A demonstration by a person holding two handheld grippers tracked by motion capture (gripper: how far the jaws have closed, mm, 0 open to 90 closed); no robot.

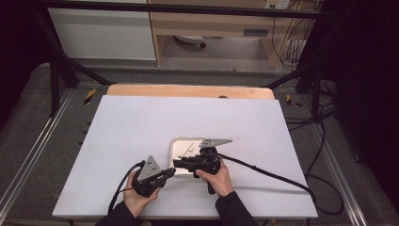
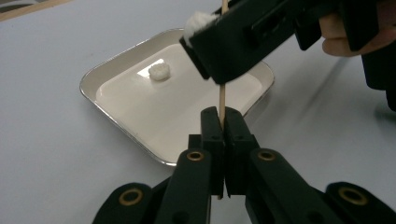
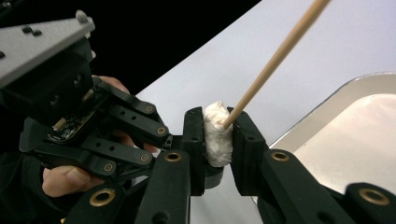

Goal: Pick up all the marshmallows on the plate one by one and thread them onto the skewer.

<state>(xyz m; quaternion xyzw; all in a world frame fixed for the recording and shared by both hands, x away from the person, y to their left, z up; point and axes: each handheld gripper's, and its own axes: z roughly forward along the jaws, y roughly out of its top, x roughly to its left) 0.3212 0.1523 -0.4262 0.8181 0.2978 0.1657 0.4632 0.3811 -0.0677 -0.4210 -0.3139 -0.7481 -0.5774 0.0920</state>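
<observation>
My left gripper [image 2: 223,116] is shut on a thin wooden skewer [image 2: 222,95] that stands up from its jaws. The skewer's upper end [image 3: 275,58] runs into a soft white lump [image 3: 218,135], and my right gripper [image 3: 218,123] is shut on that lump. The lump [image 2: 198,23] also sticks out of the right gripper's black jaws in the left gripper view. A second white lump [image 2: 159,71] lies in the shallow metal tray [image 2: 116,126]. In the high view, the left gripper [image 1: 170,172] and right gripper [image 1: 177,163] meet at the tray's near left corner [image 1: 173,143].
The tray sits on a white sheet [image 1: 141,127] over a wooden table [image 1: 188,90]. A black cable [image 1: 268,174] trails right from the right gripper. The frame's dark posts [image 1: 54,80] stand at the back corners.
</observation>
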